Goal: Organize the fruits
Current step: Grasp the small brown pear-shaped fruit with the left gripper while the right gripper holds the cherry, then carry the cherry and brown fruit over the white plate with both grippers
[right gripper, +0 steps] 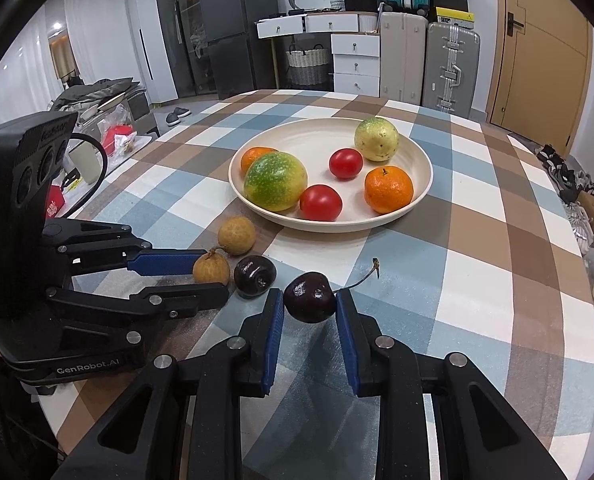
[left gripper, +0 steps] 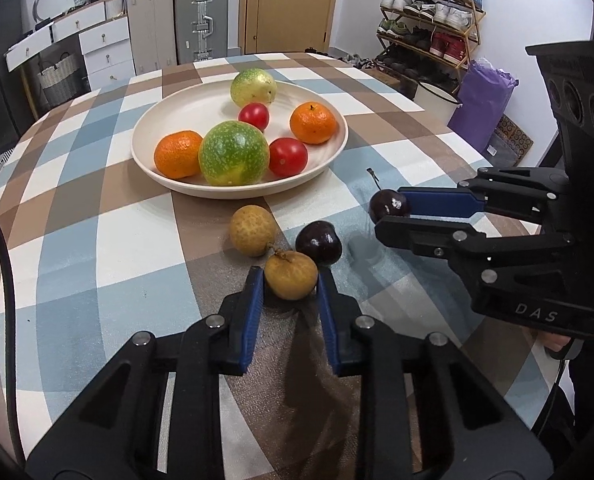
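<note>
Judging by how the fruit lies, we are past the halfway mark. Six pieces already sit in the plate (right gripper: 413, 196): two oranges (right gripper: 388, 190), two tomatoes (right gripper: 321, 203) and two green-yellow fruits, the bigger one (right gripper: 275, 181) at the front and the paler one (right gripper: 377, 139) at the back. Four small pieces are not yet in it, all on the checked cloth (right gripper: 477, 280) just in front of the plate.

Our left gripper (left gripper: 291, 280) has its blue pads pressed on one longan (left gripper: 291, 275), which looks to be resting on the cloth. A second longan (left gripper: 252, 231) lies just beyond it, and a short stem runs between the two; we cannot tell whether it joins them, so the second may drag along when we lift.

Our right gripper (right gripper: 309, 300) is closed on a dark cherry (right gripper: 309, 298), its stem sticking out to the right. Whether that cherry is clear of the cloth we cannot tell. Another cherry (right gripper: 255, 275) lies loose between the held longan and the held cherry, close to both.

So both grippers hold fruit, and we judge the next step to be carrying each piece over the plate's rim. After that, one longan and one cherry would remain, unless the stem brings the second longan with the first. The plate has bare room in the middle and along its near right side.
</note>
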{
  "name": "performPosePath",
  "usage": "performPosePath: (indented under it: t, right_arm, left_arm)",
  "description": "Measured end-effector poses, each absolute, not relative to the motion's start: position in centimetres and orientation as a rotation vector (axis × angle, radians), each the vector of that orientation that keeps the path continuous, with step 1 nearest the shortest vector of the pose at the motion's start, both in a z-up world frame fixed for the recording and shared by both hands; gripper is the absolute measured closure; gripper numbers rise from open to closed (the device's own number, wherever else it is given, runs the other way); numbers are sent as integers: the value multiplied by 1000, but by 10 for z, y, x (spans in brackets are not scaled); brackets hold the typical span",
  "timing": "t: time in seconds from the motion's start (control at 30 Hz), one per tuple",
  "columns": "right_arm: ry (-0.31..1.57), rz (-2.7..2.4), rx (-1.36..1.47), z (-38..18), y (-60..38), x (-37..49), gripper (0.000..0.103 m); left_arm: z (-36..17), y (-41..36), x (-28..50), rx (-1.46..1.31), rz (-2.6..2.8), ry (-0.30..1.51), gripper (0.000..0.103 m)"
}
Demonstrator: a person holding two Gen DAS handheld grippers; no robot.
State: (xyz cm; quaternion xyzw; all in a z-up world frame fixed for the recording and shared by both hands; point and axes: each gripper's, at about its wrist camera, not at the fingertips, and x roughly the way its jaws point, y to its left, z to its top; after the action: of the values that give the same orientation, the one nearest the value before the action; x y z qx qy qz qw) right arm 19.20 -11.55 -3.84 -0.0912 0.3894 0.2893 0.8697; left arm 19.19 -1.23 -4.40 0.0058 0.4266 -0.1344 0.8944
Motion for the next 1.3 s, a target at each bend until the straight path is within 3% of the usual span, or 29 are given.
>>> performPosePath:
  t: [0.8,1.3]
  right_arm:
    - [681,628,-121,0,-121,198,76]
    - [612,620,-43,26,-126,232,76]
  left_arm:
    - [18,41,187,-110,-129,653,79]
    - [26,44,238,-120,-115,606,79]
